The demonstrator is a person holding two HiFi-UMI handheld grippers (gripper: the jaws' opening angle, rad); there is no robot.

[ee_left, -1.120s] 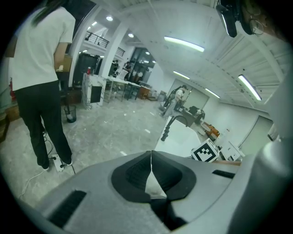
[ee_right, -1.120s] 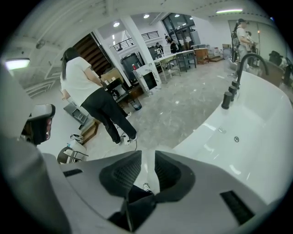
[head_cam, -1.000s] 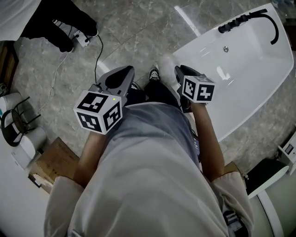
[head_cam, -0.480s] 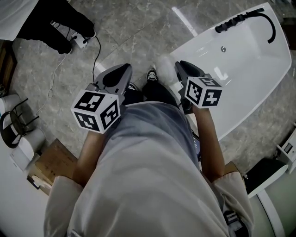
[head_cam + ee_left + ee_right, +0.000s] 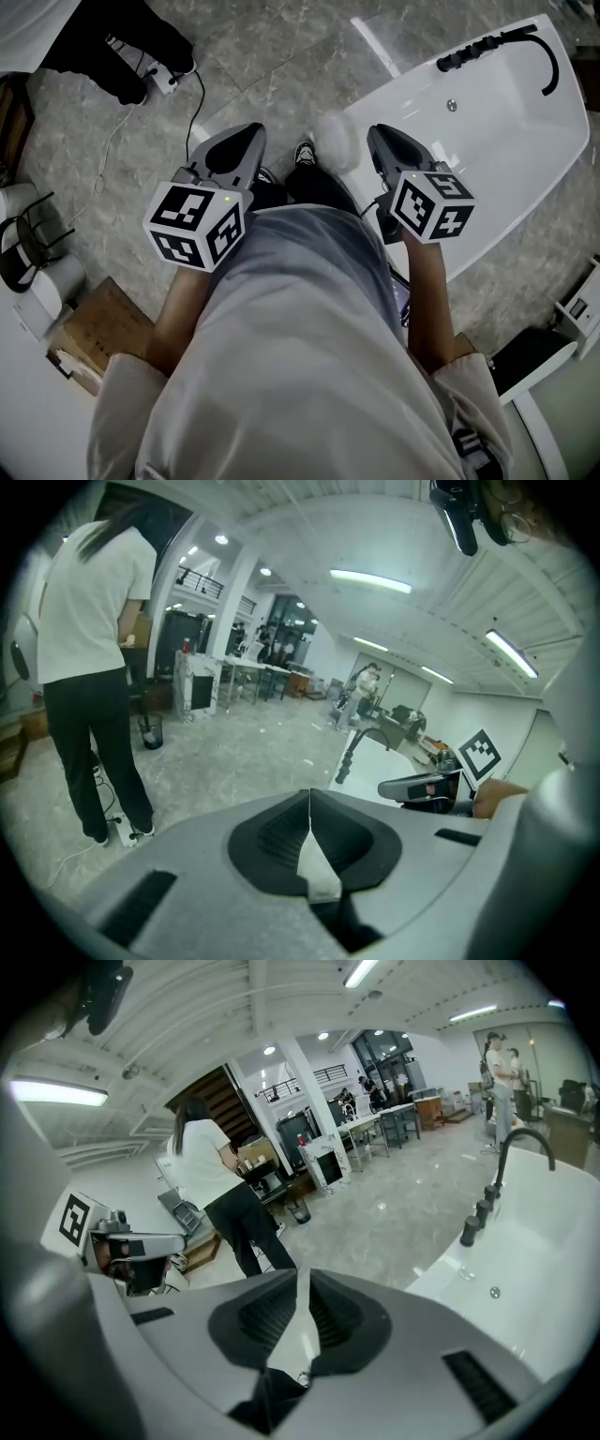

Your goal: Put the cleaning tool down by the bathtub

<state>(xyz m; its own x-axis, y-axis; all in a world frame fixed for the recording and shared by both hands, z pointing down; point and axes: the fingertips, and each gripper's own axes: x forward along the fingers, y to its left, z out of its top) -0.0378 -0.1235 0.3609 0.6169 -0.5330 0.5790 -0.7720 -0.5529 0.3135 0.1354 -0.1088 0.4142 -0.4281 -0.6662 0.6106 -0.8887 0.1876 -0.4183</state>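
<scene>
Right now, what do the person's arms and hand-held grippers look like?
The left hand-held gripper and right hand-held gripper are grey wedge-shaped shells with black ribbed pads; each carries a cube of black-and-white square markers. Sleeves are short, pale grey. The right jaws have just been closing, nothing between them.
</scene>
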